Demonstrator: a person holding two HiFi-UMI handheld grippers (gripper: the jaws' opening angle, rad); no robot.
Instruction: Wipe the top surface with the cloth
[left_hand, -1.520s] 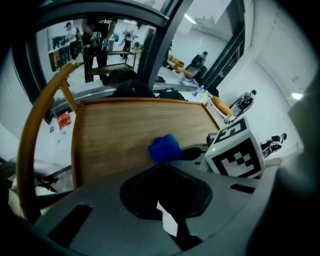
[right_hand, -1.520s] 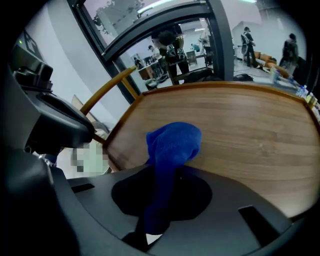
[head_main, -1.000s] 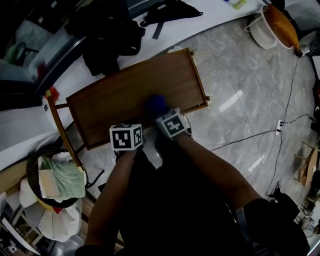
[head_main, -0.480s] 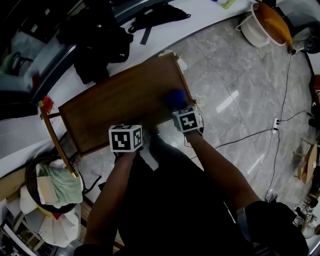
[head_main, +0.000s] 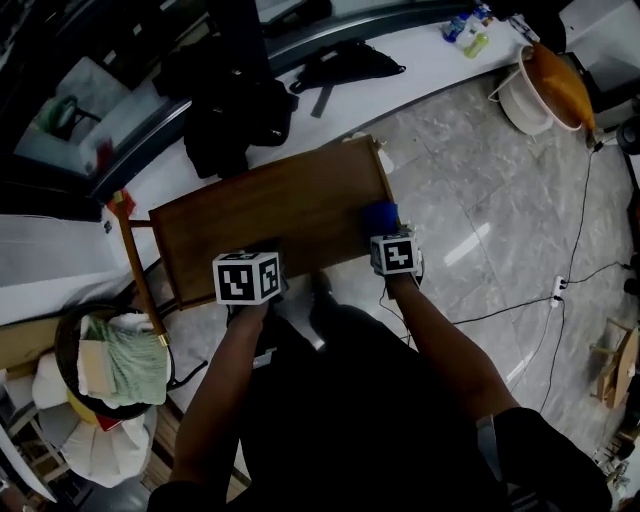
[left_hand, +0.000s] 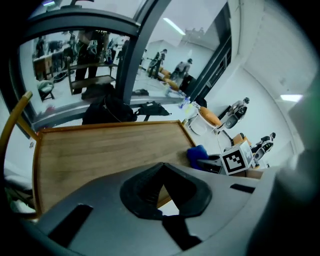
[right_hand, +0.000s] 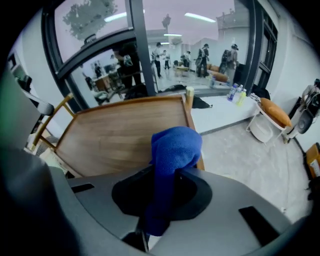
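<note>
I think the wiping is going on, but I cannot tell which parts are clean yet. The right tool is pinching the soft blue cloth. The cloth is poking out in front of it, at the near right corner of the brown wooden table. The left tool is pressed together, holding nothing, by the near edge.
</note>
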